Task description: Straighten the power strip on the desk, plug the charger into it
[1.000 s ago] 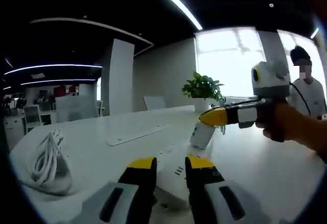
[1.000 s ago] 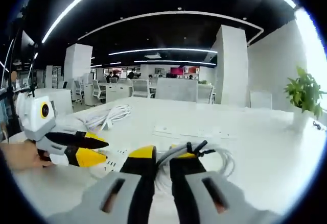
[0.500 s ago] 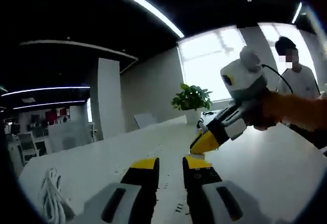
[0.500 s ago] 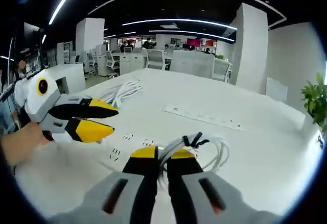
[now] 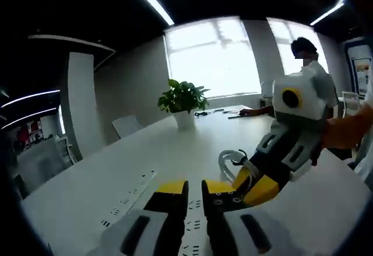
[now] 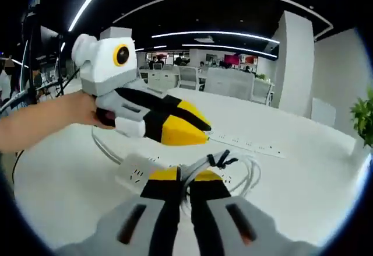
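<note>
White charger cable (image 6: 233, 165) sits pinched between right tongs (image 6: 185, 178).

White tabletop (image 6: 303, 180) with power strips, coiled cable and potted plant.
A long white power strip (image 6: 245, 143) is seen lying flat on the far side; a second power strip (image 6: 137, 173) lies nearer, with a coiled white cable (image 6: 247, 171) beside it. In the left gripper view a potted plant (image 5: 183, 101) is set near the tabletop's (image 5: 87, 180) far end, with small dark items, too small to identify, beyond it.
</note>
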The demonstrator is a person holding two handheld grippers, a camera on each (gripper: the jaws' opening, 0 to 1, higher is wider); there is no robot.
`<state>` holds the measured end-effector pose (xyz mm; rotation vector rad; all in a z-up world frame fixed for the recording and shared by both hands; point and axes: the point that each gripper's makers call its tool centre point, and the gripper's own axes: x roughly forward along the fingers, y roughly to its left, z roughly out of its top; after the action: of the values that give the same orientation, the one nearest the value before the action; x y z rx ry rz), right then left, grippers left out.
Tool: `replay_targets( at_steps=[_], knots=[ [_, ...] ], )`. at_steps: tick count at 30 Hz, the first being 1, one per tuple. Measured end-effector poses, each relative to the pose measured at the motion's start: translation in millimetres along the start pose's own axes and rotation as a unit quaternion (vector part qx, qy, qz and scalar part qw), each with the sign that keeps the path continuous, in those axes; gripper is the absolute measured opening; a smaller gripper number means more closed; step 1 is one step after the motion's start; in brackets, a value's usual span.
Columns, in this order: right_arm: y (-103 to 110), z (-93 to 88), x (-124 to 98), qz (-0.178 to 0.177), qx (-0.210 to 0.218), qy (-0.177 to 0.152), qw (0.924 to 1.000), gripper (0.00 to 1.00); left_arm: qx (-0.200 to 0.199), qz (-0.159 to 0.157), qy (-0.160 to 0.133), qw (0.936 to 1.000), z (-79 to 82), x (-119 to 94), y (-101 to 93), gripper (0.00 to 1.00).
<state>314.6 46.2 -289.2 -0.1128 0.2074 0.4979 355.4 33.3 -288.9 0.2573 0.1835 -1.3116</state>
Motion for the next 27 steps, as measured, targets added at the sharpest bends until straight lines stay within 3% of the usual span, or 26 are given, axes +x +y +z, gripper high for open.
replay_targets(
  at_steps=[1,3,6,10,11,13,14,17,18,20,22,23,25,27],
  knots=[
    [-0.7,-0.6,-1.4,-0.001,-0.007,-0.018,0.9998,0.05,-0.002,-0.015,0.011,0.9998,-8.6,4.9,-7.7,0.09],
    [1.7,-2.5,-4.5,-0.003,-0.026,-0.040,0.9989,0.05,0.007,-0.003,0.019,0.9998,-19.9,8.7,-10.0,0.05],
    [3.5,-3.8,-7.5,-0.006,-0.062,-0.067,0.9958,0.04,-0.049,-0.009,-0.002,0.9987,-21.1,5.6,-11.4,0.05],
    [5.0,-5.3,-9.2,-0.010,-0.030,-0.092,0.9952,0.03,-0.042,0.000,-0.021,0.9989,-21.2,1.4,-15.6,0.05],
    [5.7,-5.4,-8.9,-0.008,-0.042,-0.095,0.9945,0.03,-0.042,0.003,-0.023,0.9989,-21.4,0.6,-17.4,0.05],
    [3.9,-4.2,-7.6,-0.007,-0.032,-0.097,0.9947,0.03,-0.005,0.006,0.000,1.0000,-27.6,-1.7,-17.9,0.05],
    [3.7,-4.2,-7.5,-0.006,-0.031,-0.098,0.9946,0.03,0.005,-0.002,-0.001,1.0000,-24.6,-3.8,-20.8,0.05],
    [2.9,-3.4,-5.6,-0.007,-0.028,-0.101,0.9944,0.03,-0.039,-0.009,-0.095,0.9947,25.6,-11.6,-25.3,0.05],
    [2.8,-3.4,-5.6,-0.006,-0.026,-0.102,0.9944,0.03,-0.031,-0.015,-0.097,0.9947,30.2,-10.7,-28.9,0.05],
    [3.3,-3.3,-5.5,-0.007,-0.025,-0.103,0.9943,0.03,0.023,-0.014,-0.074,0.9969,28.9,-3.5,-31.5,0.05],
    [3.2,-3.3,-5.4,-0.009,-0.026,-0.103,0.9943,0.03,0.043,-0.023,-0.032,0.9983,10.5,6.3,-36.4,0.05],
    [5.8,-3.6,-5.7,-0.005,-0.026,-0.104,0.9942,0.03,0.038,0.003,-0.053,0.9979,13.4,8.9,-29.0,0.05],
    [4.4,-4.4,-6.3,-0.010,-0.028,-0.106,0.9940,0.03,-0.006,-0.022,-0.062,0.9978,12.6,9.2,-39.8,0.05],
    [4.2,-3.9,-6.2,-0.012,-0.034,-0.106,0.9937,0.03,-0.011,-0.020,-0.070,0.9973,12.0,9.6,-39.1,0.05]
  ],
)
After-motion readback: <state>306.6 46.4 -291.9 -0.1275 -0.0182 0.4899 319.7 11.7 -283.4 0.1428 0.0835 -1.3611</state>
